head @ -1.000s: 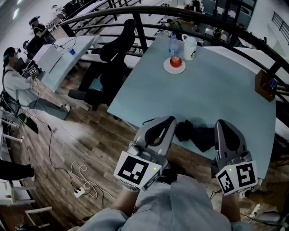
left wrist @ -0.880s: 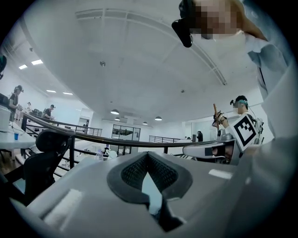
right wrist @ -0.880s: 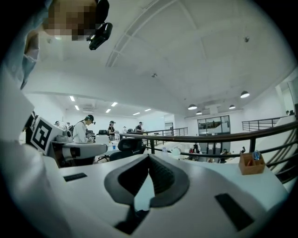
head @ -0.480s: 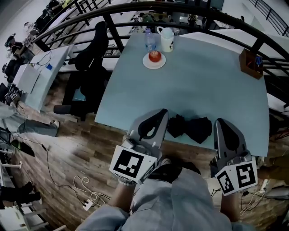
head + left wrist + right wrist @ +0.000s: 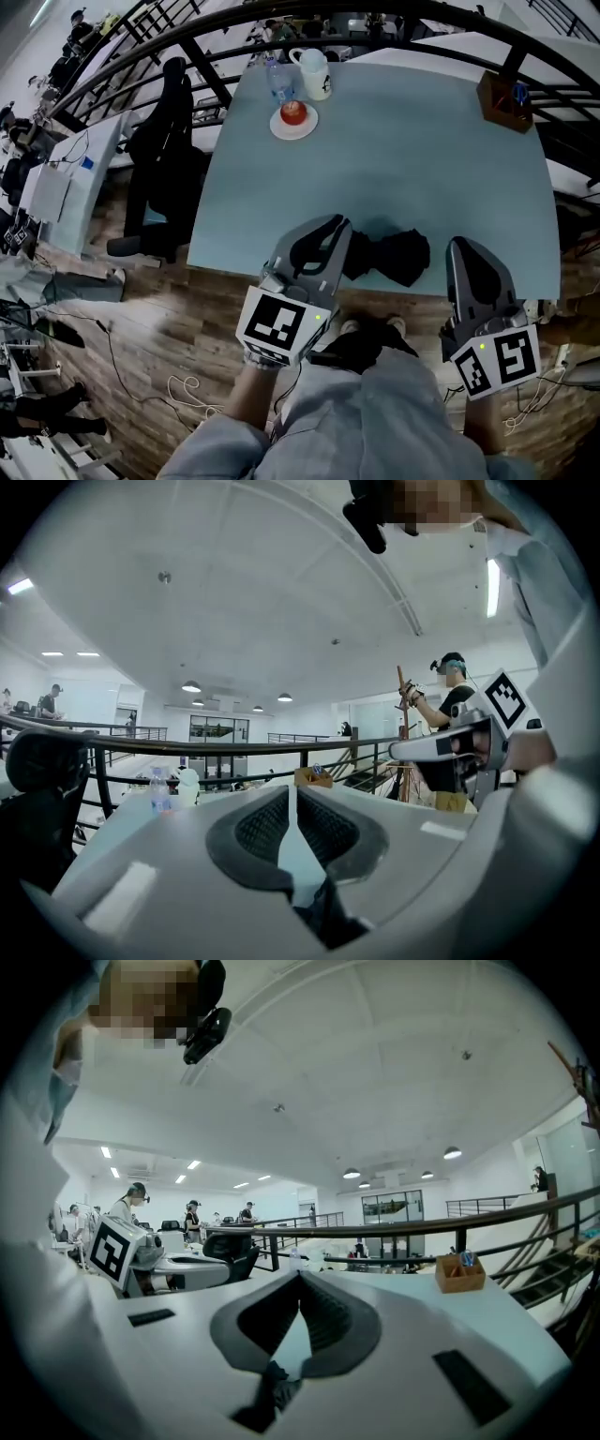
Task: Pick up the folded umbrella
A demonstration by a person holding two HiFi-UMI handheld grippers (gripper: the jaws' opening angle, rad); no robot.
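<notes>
The folded umbrella, a crumpled black bundle, lies on the pale blue table close to its near edge. My left gripper hovers at the umbrella's left end with its tip overlapping the fabric and its jaws shut on nothing. My right gripper hangs just right of the umbrella, apart from it, with its jaw tips meeting. In the left gripper view the left gripper points level across the table. In the right gripper view a bit of dark fabric shows below the right gripper.
At the table's far side stand a white jug, a water bottle and a plate with a red fruit. A wooden holder sits far right. A black railing curves behind. An office chair stands left.
Both grippers have shifted along the table's near edge and dipped a little. The left tip now overlaps the umbrella's left end. The jaws stay shut.
</notes>
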